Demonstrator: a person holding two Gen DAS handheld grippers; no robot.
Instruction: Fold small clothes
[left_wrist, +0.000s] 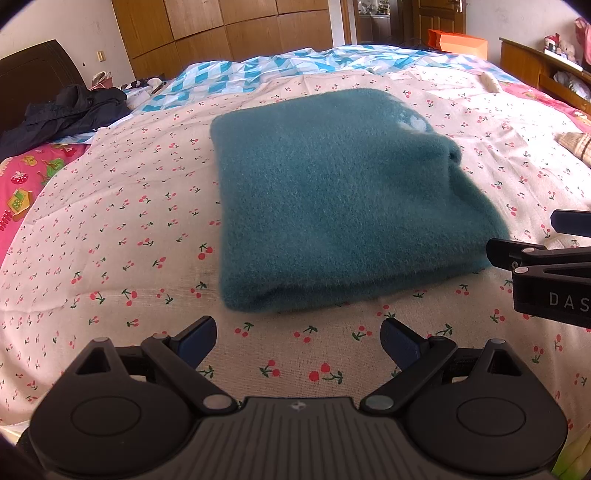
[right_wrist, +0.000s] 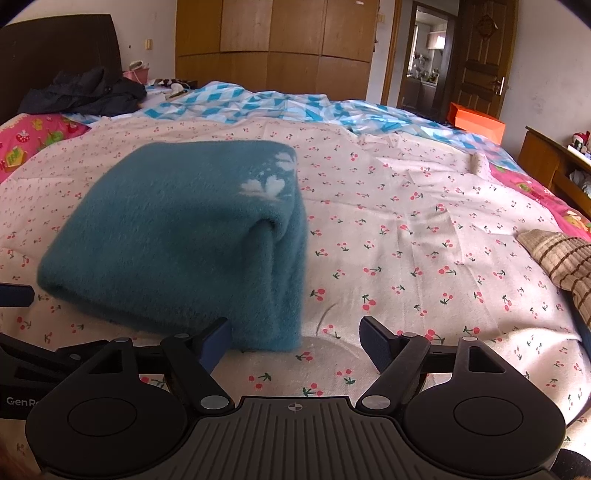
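Note:
A fuzzy teal garment (left_wrist: 340, 199) lies folded into a rough rectangle on the cherry-print sheet (left_wrist: 110, 221). It has a small white flower pattern near its far right corner (right_wrist: 266, 186). My left gripper (left_wrist: 299, 341) is open and empty, just in front of the garment's near edge. My right gripper (right_wrist: 295, 341) is open and empty at the garment's near right corner (right_wrist: 273, 332). The right gripper also shows at the right edge of the left wrist view (left_wrist: 532, 236), beside the garment. The garment also shows in the right wrist view (right_wrist: 177, 236).
A dark jacket (left_wrist: 70, 110) lies at the far left by the headboard. A blue-and-white quilt (left_wrist: 258, 70) covers the far bed. A striped brown cloth (right_wrist: 561, 266) lies at the right. An orange box (right_wrist: 476, 122) and wooden shelf (right_wrist: 546, 158) stand beyond.

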